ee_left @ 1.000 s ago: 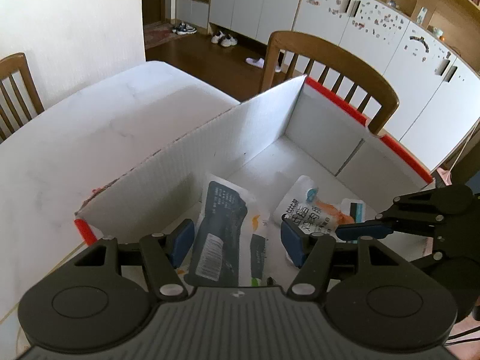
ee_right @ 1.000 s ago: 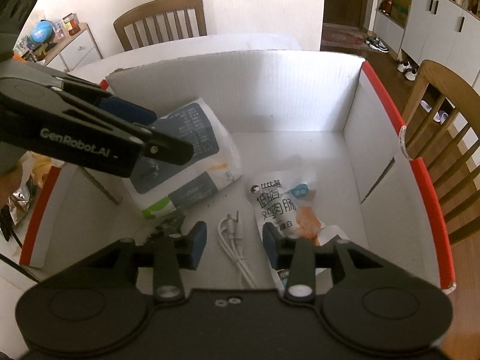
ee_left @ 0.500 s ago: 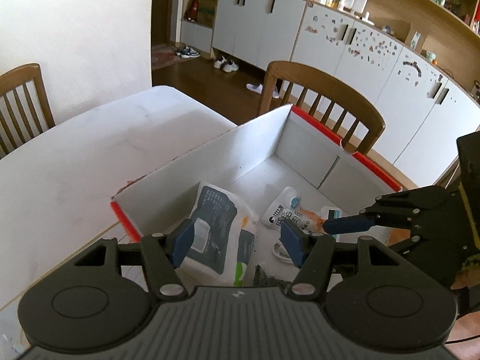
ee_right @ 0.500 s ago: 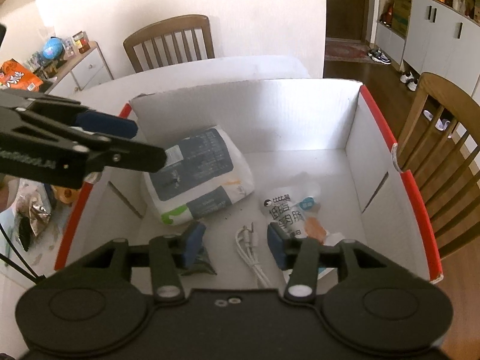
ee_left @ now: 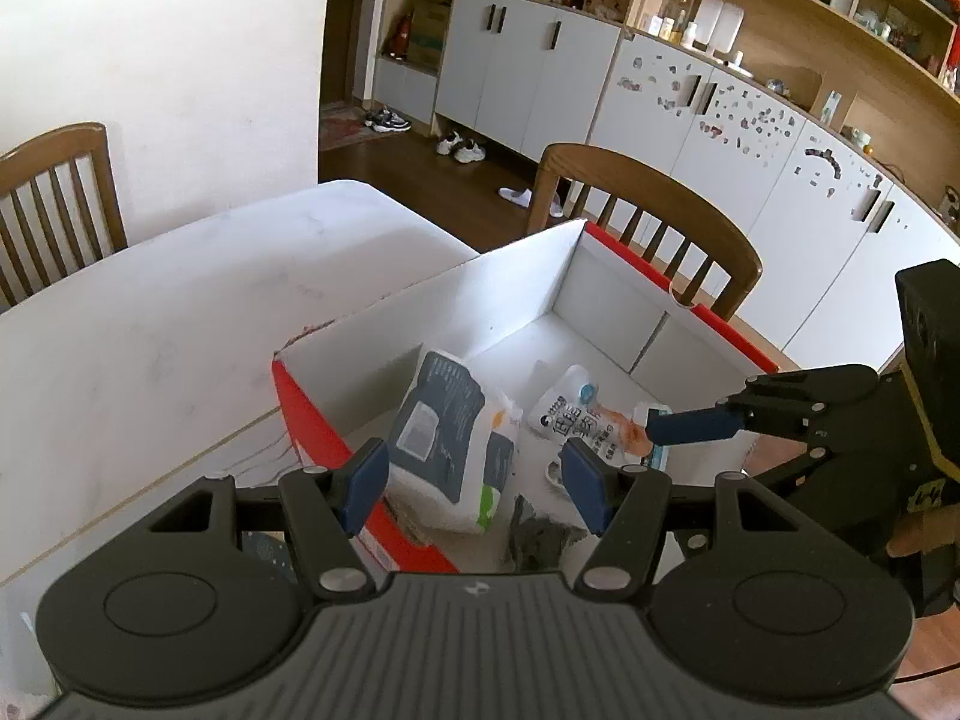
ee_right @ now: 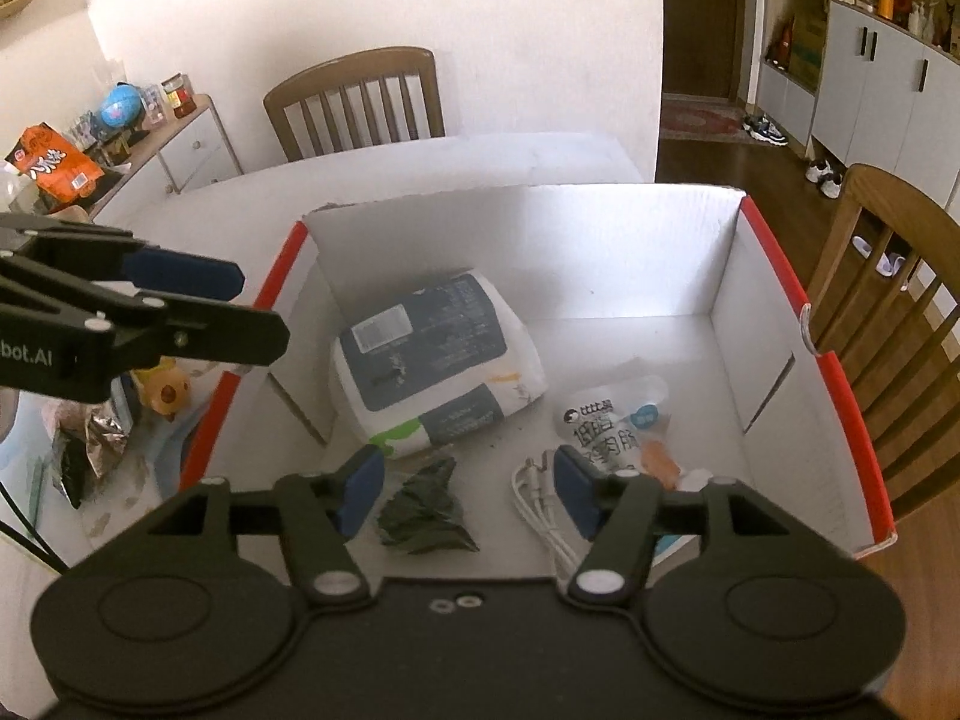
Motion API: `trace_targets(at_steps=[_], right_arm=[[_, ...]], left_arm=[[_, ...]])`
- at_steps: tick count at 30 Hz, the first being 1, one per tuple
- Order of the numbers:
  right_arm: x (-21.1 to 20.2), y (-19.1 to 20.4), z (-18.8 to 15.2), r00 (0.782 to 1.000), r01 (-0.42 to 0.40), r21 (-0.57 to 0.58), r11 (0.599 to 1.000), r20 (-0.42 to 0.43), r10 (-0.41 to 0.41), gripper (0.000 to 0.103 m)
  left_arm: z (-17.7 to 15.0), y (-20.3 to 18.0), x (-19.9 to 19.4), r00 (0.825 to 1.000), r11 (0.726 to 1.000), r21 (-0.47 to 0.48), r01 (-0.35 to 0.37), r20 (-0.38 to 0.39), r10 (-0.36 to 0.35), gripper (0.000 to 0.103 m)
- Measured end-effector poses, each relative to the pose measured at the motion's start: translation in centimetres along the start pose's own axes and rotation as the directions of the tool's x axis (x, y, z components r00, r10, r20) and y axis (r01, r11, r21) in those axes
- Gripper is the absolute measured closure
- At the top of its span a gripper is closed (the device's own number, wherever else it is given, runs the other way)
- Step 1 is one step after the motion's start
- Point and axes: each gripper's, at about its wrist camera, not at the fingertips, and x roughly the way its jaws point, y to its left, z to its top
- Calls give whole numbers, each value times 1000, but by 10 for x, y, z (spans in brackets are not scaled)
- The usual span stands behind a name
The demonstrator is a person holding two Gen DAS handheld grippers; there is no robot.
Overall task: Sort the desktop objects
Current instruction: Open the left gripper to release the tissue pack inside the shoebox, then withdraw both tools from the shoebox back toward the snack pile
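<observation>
The right gripper (ee_right: 468, 489) hangs above the box (ee_right: 840, 384), jaws opening on nothing over the dark wrapper (ee_right: 426, 510). The left gripper (ee_left: 474, 480) hovers empty, jaws parted, likely free for the clutter outside.

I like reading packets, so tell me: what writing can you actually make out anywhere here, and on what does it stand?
"bot.AI": white letters on the left gripper, cut off at the picture's edge.
Large dark Chinese characters on the clear snack pouch: too blurred to quote.
Print and barcode label on the big white-and-blue pack: too small.
Orange bag on the sideboard: characters unreadable.
</observation>
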Motion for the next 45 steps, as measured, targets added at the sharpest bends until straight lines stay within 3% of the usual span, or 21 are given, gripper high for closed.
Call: trace_targets(at_steps=[3,7,9,14,21,45], right_arm=[[-3,3,-2,1000,-2,6,1000,12,2,28],[-7,7,-4,1000,-2,17,1000,24,2,26],[-8,10,-5,1000,-3,22,1000,30,2,25],[-13,18,-6,999,-4,27,1000,46,2,21],[-19,39,-6,997,-6,25,1000,76,4,15],[-19,148,-14,991,-29,-21,999,131,31,12]], left_arm=[[-6,1,-5,1000,1000,1,2,5,-2,31],[-14,4,-11,1000,1000,-1,9,14,-9,30],[-17,7,-15,1000,1000,-5,16,20,-16,23],[-27,12,-24,999,999,-9,31,36,-30,19],[-46,27,-45,997,999,-34,31,77,-28,2],[-124,107,-141,978,987,-150,-63,187,91,0]])
